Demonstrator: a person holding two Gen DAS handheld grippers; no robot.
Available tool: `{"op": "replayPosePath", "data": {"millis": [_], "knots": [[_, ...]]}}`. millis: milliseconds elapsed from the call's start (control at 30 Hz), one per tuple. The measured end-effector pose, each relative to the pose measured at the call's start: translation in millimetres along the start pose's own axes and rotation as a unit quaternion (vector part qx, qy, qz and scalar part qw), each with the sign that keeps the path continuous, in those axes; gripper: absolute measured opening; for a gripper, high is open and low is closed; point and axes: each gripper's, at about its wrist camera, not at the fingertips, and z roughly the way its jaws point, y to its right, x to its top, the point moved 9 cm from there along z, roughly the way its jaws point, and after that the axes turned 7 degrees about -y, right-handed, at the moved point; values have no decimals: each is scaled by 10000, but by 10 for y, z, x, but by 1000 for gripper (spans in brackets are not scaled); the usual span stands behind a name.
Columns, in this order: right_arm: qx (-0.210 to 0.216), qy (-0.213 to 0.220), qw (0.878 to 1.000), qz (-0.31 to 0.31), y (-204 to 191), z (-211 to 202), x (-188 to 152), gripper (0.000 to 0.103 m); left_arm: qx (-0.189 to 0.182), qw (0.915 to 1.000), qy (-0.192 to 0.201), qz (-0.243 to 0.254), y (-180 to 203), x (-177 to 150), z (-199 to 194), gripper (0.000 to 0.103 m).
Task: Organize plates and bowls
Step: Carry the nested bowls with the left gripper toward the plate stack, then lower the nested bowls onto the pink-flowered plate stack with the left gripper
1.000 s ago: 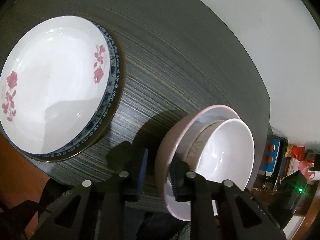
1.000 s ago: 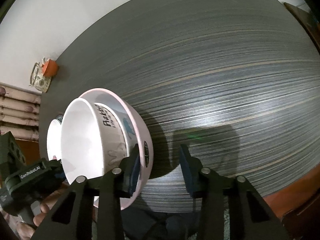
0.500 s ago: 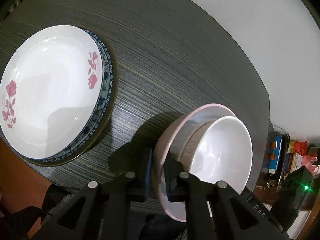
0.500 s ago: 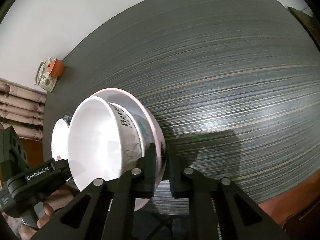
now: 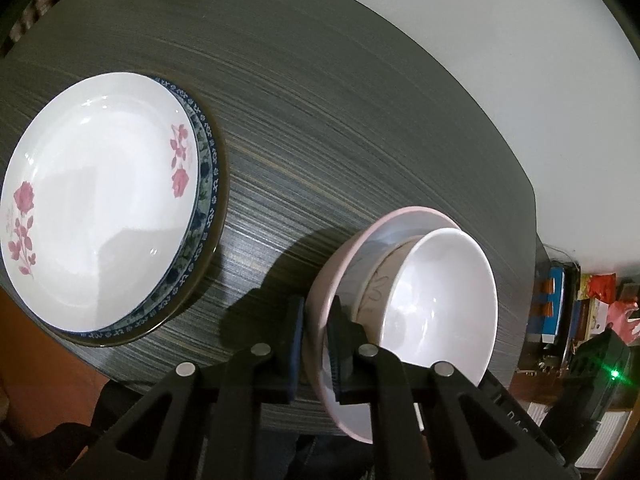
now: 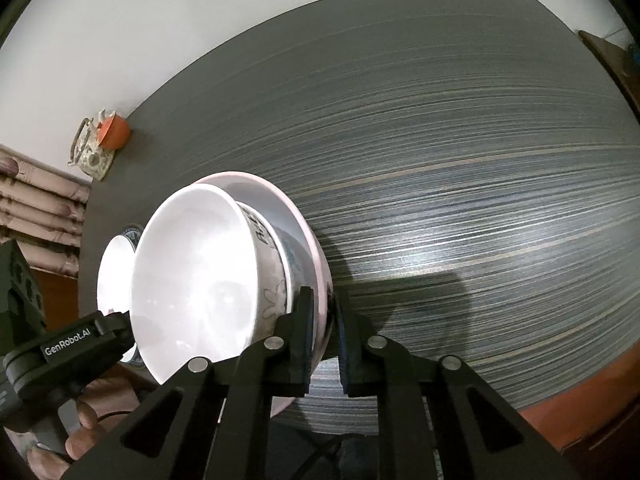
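Observation:
A pink bowl (image 5: 340, 264) holds a white bowl (image 5: 440, 300) nested inside it, near the table's front edge. My left gripper (image 5: 316, 340) is shut on the pink bowl's rim on its left side. My right gripper (image 6: 324, 328) is shut on the pink bowl's rim (image 6: 316, 256) on the opposite side; the white bowl (image 6: 196, 276) with printed lettering sits inside. A white plate with pink flowers (image 5: 96, 208) lies stacked on a blue-patterned plate (image 5: 208, 184) to the left of the bowls.
The dark striped table (image 5: 360, 120) stretches away behind the bowls, its top (image 6: 460, 160) reaching far to the right. An orange-lidded jar on a small tray (image 6: 106, 140) stands at the table's far corner. A white wall lies beyond. Shelves with clutter (image 5: 580, 312) are at right.
Both grippers went from open around the pink bowl's rim to shut on it. The bowls look a little higher and closer to the plates than before.

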Motion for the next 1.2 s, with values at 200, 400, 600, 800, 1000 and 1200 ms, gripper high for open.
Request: {"op": "replayPosePath", "data": {"millis": [200, 400, 600, 800, 1000, 1200], "knots": [[40, 41, 10000, 13, 24, -5, 1, 13, -14, 10000, 24, 7, 46, -1, 1, 9], [58, 113, 9999, -9, 41, -87, -6, 13, -74, 9999, 103, 43, 49, 11, -98, 9], [94, 219, 9997, -78, -10, -209, -1, 13, -154, 9996, 230, 33, 49, 39, -273, 9], [129, 284, 9993, -206, -152, -321, 24, 13, -155, 9990, 420, -28, 7, 86, -494, 9], [155, 334, 9983, -443, -384, -406, 46, 13, -99, 9974, 683, -194, -157, 164, -755, 9], [217, 320, 9962, -780, -753, -435, 65, 13, -36, 9946, 941, -447, -460, 238, -1024, 9]]}}
